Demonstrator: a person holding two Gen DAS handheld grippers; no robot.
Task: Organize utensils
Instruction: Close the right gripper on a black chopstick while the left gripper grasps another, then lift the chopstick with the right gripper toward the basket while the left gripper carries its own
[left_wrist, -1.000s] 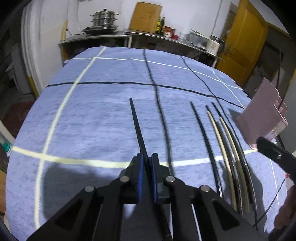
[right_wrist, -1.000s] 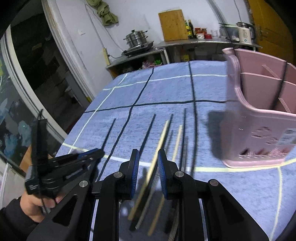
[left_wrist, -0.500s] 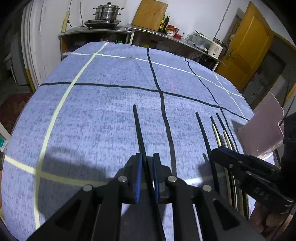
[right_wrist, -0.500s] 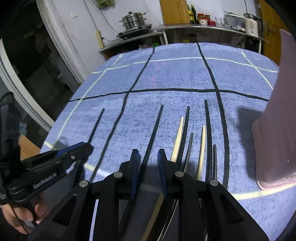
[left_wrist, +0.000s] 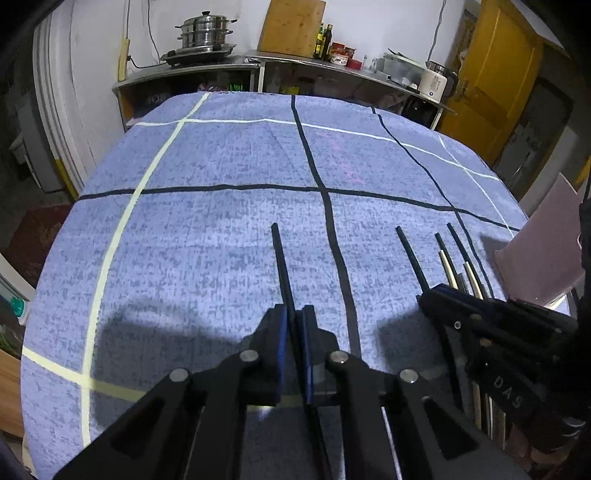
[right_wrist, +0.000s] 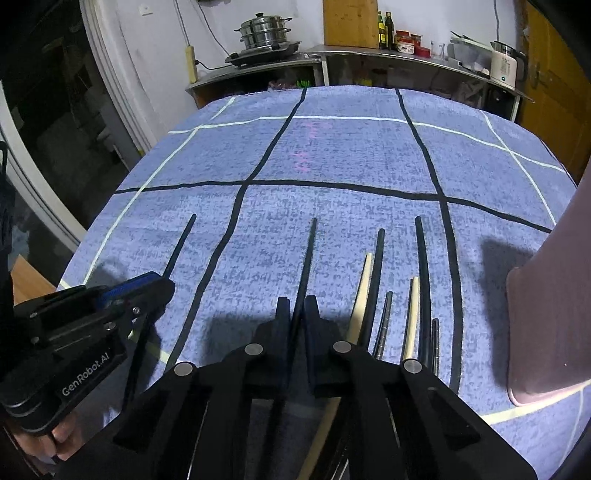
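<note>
My left gripper (left_wrist: 294, 317) has its jaws clenched on a long black chopstick (left_wrist: 280, 262), which runs out from between the blue pads toward 12 o'clock, lying along the blue checked cloth surface (left_wrist: 207, 229). My right gripper (right_wrist: 297, 306) has its jaws nearly closed around a second long black chopstick (right_wrist: 309, 251); the shaft sits right between the pads, though I cannot tell whether they actually pinch it. At 2 o'clock of the right jaws lies a row of black and cream chopsticks (right_wrist: 399, 291), side by side on the cloth and pointing toward 12 o'clock. At 3 o'clock, near that row, stands the pink plastic utensil holder (right_wrist: 550, 295). In the right wrist view the left gripper sits at 9 o'clock, low over the cloth.
</note>
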